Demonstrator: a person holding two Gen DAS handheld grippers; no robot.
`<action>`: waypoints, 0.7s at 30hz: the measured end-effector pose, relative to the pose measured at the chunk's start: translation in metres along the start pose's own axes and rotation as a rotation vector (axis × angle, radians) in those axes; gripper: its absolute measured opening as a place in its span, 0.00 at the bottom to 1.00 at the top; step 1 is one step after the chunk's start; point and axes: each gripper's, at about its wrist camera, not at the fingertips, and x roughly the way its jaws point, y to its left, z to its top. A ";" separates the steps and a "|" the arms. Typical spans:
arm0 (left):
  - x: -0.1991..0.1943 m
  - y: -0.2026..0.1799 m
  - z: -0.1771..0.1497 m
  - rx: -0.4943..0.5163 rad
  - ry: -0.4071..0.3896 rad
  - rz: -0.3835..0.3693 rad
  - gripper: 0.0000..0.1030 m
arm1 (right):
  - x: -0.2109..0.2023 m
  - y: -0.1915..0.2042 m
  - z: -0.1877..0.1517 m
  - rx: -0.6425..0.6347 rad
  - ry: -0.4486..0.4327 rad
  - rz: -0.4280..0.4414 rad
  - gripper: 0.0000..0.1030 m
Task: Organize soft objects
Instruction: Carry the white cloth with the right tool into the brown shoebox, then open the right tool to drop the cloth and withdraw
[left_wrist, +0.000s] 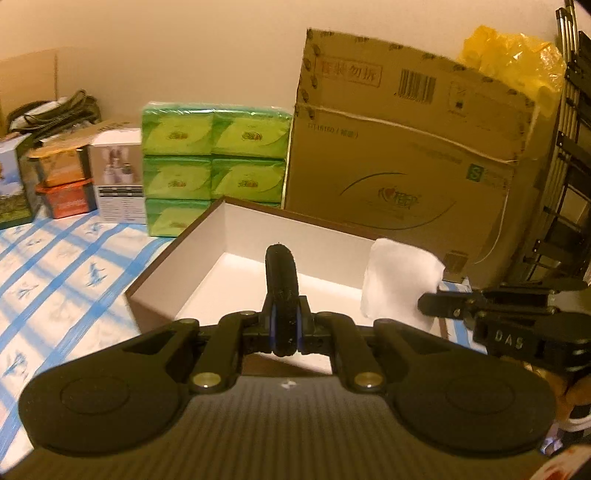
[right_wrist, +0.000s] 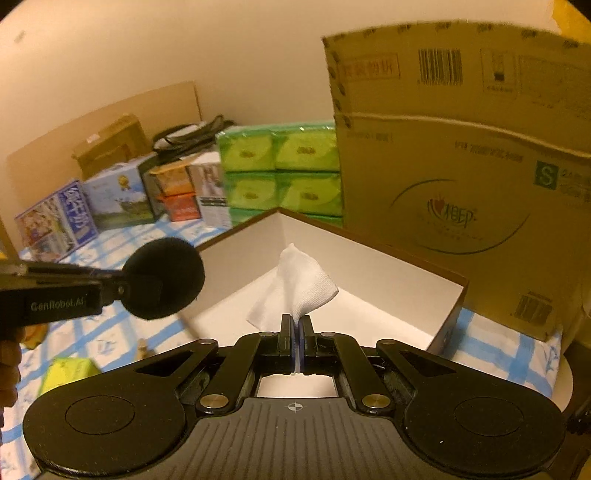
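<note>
An open white-lined box with a brown rim (left_wrist: 177, 254) lies on the checked cloth; it also shows in the right wrist view (right_wrist: 373, 258). My left gripper (left_wrist: 282, 325) is shut on a round black pad (left_wrist: 280, 288), held edge-on above the box's near side. From the right wrist view the pad (right_wrist: 164, 282) is a black fuzzy disc left of the box. My right gripper (right_wrist: 296, 325) is shut on a white cloth square (right_wrist: 299, 288), which hangs above the box's interior. The cloth (left_wrist: 399, 280) and right gripper (left_wrist: 439, 304) show at the box's right edge in the left wrist view.
Stacked green tissue packs (left_wrist: 214, 162) stand behind the box. A big cardboard carton (left_wrist: 402, 158) stands at the back right. Small product boxes (left_wrist: 66, 184) line the back left. A yellow-green pack (right_wrist: 66, 373) lies on the cloth at near left. A black rack (left_wrist: 569, 184) is far right.
</note>
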 end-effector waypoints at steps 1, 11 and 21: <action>0.009 0.002 0.003 -0.004 0.007 -0.004 0.08 | 0.009 -0.003 0.001 0.004 0.005 -0.006 0.02; 0.086 0.020 0.019 -0.004 0.076 -0.007 0.17 | 0.069 -0.025 0.013 0.027 0.025 -0.021 0.07; 0.085 0.033 0.017 -0.045 0.115 0.035 0.34 | 0.067 -0.039 0.009 0.078 0.032 0.002 0.60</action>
